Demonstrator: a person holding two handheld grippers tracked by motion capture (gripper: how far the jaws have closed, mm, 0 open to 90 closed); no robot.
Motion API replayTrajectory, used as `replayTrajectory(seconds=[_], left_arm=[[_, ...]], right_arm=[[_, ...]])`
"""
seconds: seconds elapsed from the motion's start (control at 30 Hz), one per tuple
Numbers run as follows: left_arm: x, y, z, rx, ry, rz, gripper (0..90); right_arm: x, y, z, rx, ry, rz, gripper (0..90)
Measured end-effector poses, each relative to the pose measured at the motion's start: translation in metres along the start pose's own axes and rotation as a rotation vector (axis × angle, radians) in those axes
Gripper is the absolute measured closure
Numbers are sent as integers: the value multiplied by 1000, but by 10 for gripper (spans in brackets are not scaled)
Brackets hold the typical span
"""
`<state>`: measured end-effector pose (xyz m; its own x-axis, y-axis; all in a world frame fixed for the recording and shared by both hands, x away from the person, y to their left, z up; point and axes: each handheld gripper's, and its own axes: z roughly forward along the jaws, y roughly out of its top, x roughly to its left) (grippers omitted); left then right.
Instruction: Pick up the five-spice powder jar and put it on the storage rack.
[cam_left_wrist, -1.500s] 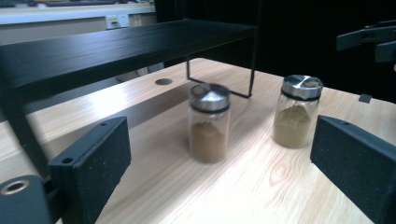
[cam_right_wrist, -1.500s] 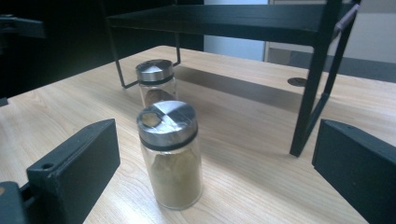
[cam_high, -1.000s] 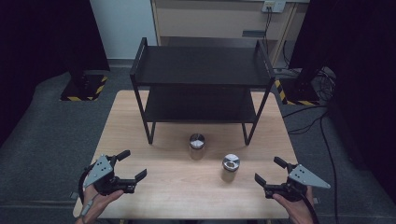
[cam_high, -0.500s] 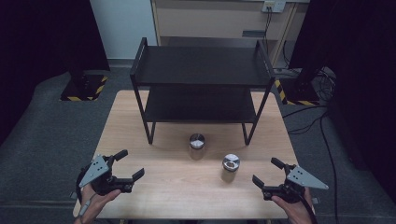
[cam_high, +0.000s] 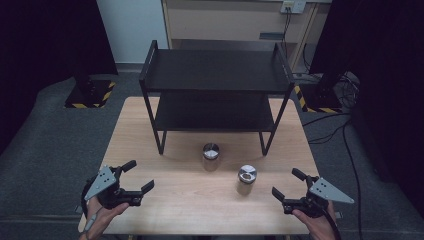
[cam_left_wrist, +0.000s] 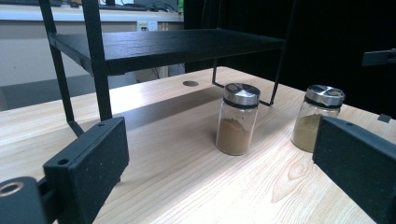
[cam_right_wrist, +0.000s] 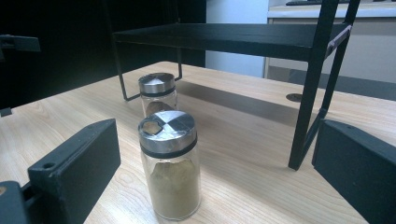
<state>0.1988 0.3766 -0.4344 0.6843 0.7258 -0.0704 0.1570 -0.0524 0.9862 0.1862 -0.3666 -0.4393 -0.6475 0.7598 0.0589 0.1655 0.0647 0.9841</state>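
Evidently staged for picking, two spice jars (cam_high: 211, 151) (cam_high: 247, 174) stand upright on the desk (cam_high: 150, 130) before the black shelf (cam_high: 215, 70); left tool (cam_high: 134, 178) and right tool (cam_high: 287, 186) hover wide open, empty, flanking them.

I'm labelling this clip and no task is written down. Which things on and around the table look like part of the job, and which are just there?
Likely part of the job:
- nearer spice jar
- farther spice jar
- black shelf rack
- left gripper, open
- right gripper, open

Just there:
- wall socket
- floor cables
- striped stand bases
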Motion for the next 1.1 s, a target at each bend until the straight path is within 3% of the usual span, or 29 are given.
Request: replayTrajectory(seconds=[0.17,0.63,0.87,1.1], left_arm=[[-1,1,-1,3,5,7,23],[9,16,-6,9,-41,24,15],[13,44,-1,60,-70,69,11],[18,78,13,125,-103,112,8]], right_arm=[[0,0,0,1,1,2,16],[-4,-1,-2,-4,16,2,9],[-6,2,-4,9,27,-34,10],[-10,6,-4,43,52,-32,18]])
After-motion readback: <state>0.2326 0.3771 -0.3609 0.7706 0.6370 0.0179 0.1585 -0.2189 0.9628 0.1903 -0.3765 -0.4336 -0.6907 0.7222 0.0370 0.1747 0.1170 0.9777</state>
